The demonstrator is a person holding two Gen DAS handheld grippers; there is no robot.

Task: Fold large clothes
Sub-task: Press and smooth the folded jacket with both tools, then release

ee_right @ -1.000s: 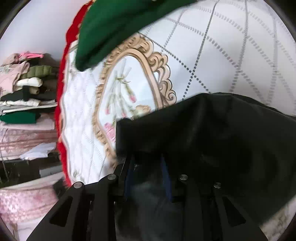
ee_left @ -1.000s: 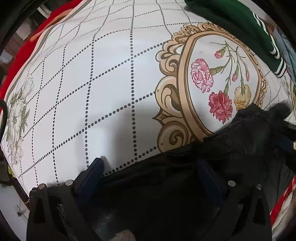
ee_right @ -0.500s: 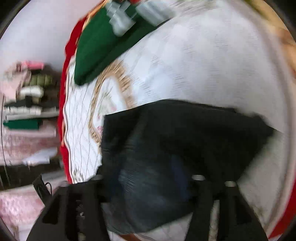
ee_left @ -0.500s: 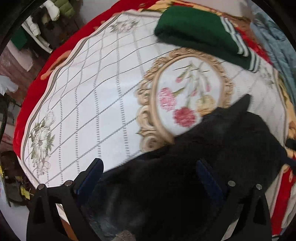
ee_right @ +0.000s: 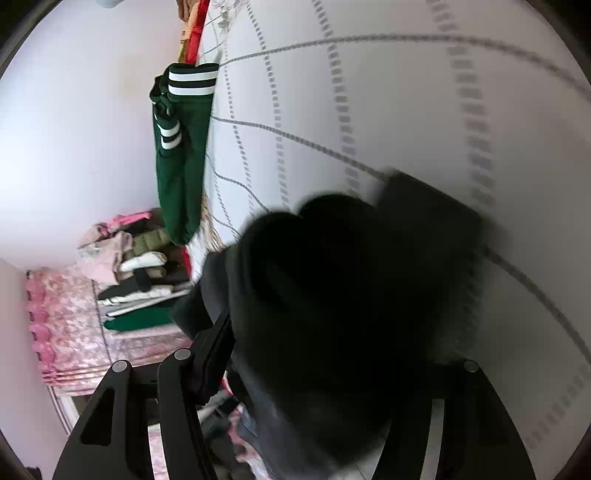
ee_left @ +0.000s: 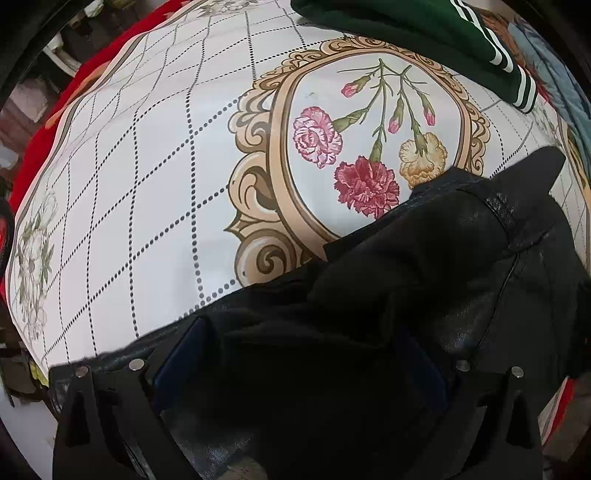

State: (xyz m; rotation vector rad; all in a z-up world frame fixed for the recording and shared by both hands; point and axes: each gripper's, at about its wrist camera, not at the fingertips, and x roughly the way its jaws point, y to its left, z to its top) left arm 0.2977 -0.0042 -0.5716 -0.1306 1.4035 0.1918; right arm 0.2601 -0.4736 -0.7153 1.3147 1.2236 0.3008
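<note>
A black leather jacket (ee_left: 424, 266) lies bunched on the flowered bed sheet (ee_left: 147, 184). My left gripper (ee_left: 299, 354) points down onto its near edge, jaws wide and open; the jacket spreads between them and covers the right finger, while the blue left pad (ee_left: 177, 354) shows. In the right wrist view the jacket (ee_right: 332, 277) is a dark, blurred mass filling the space between the fingers of my right gripper (ee_right: 340, 354). Its jaws are closing with the jacket between them. Only the left finger (ee_right: 216, 350) shows clearly, and I see no firm pinch.
A folded green sweater with white stripes (ee_left: 406, 26) (ee_right: 181, 173) lies at the far edge of the bed. Blue denim (ee_left: 554, 74) sits at the right. A red blanket border (ee_left: 48, 140) rims the sheet. Stacked folded clothes (ee_right: 136, 273) and a pink cover (ee_right: 70, 325) stand beyond the bed.
My right gripper, narrow and pinching the jacket's edge a second ago, has widened and swung down and sideways. The jacket went from flat to bunched. The left view rose, then sank back.
</note>
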